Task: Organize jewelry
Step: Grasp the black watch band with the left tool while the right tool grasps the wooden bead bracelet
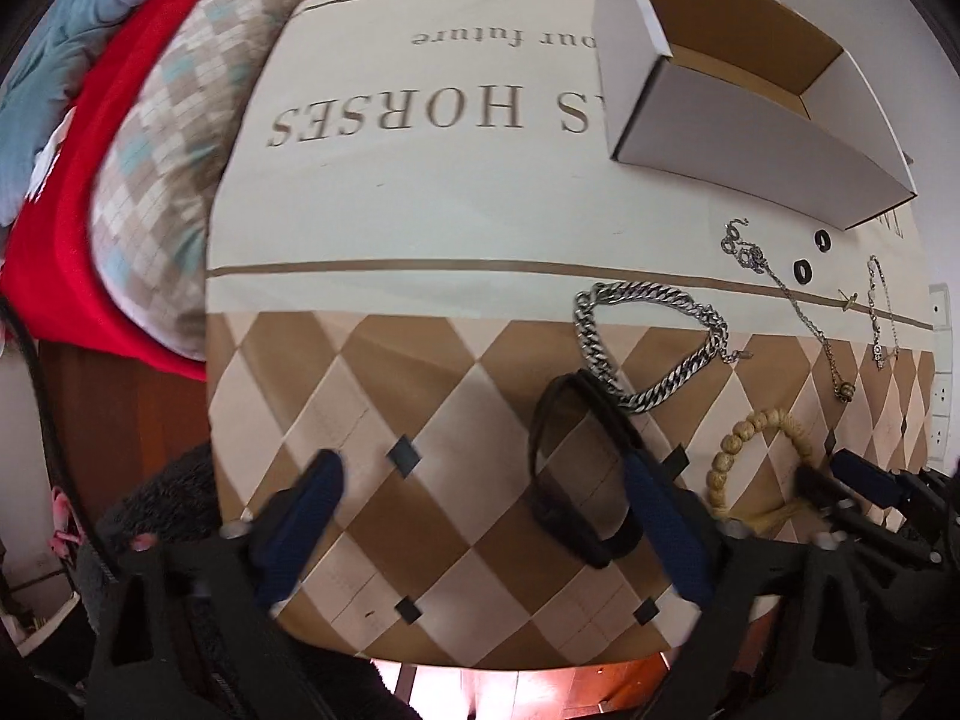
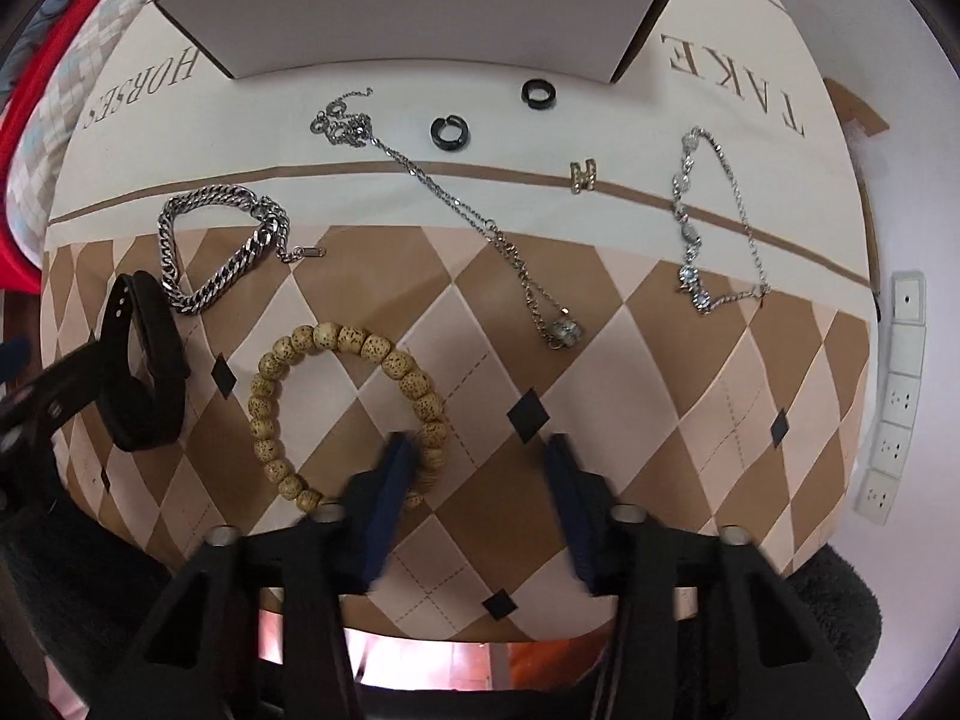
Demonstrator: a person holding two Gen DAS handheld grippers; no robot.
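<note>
Crowding the black band [image 1: 570, 480]: chain bracelet [image 1: 651, 342], bead bracelet [image 1: 759, 456].

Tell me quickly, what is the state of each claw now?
Left claw: open, holding nothing; one finger lies over the black band.
Right claw: open, holding nothing, beside the bead bracelet.

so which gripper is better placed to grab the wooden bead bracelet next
Right. The right gripper is open with its left finger already at the bead bracelet. The left gripper is open around the black band, further from the beads.
</note>
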